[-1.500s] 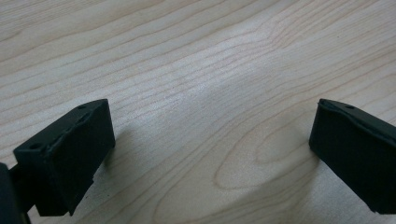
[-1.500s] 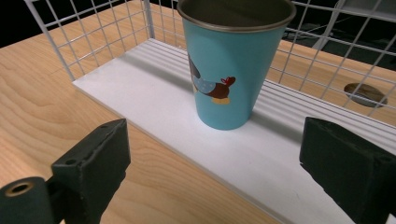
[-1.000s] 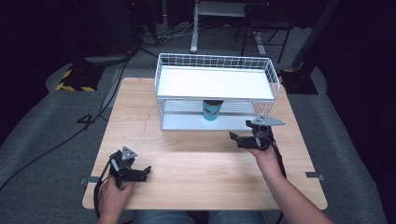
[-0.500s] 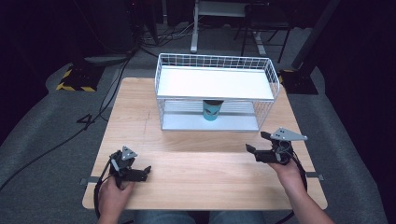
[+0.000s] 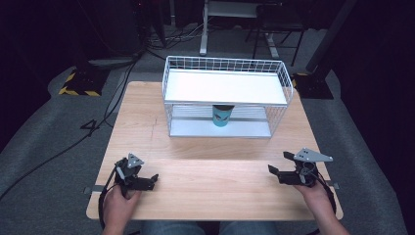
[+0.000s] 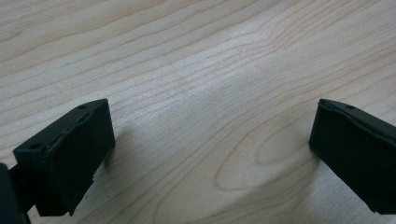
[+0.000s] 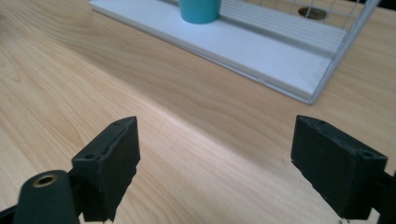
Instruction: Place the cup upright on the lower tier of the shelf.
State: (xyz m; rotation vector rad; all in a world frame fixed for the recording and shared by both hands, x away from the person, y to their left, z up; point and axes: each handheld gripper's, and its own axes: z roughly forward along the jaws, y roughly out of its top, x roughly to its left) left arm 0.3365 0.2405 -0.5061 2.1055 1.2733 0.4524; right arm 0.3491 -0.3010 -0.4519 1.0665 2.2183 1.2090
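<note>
A teal cup point(image 5: 221, 116) stands upright on the lower shelf of a white wire rack point(image 5: 225, 86) at the back of the wooden table point(image 5: 205, 188). In the right gripper view the cup point(image 7: 200, 10) sits at the top edge, on the rack's white base point(image 7: 261, 51). My left gripper point(image 5: 152, 180) rests low at the table's front left, open, with bare wood between its jaws point(image 6: 212, 140). Near the front right corner my right gripper point(image 5: 278, 162) is open and holds nothing point(image 7: 215, 154), well short of the rack.
The rack's wire walls close its sides and back, and its front faces me. A round hole point(image 7: 312, 12) shows in the tabletop behind the rack. Cables and a yellow-black striped base point(image 5: 78, 83) lie on the floor to the left.
My right gripper has drawn back from just in front of the rack to the table's front right corner. The left gripper has stayed in place.
</note>
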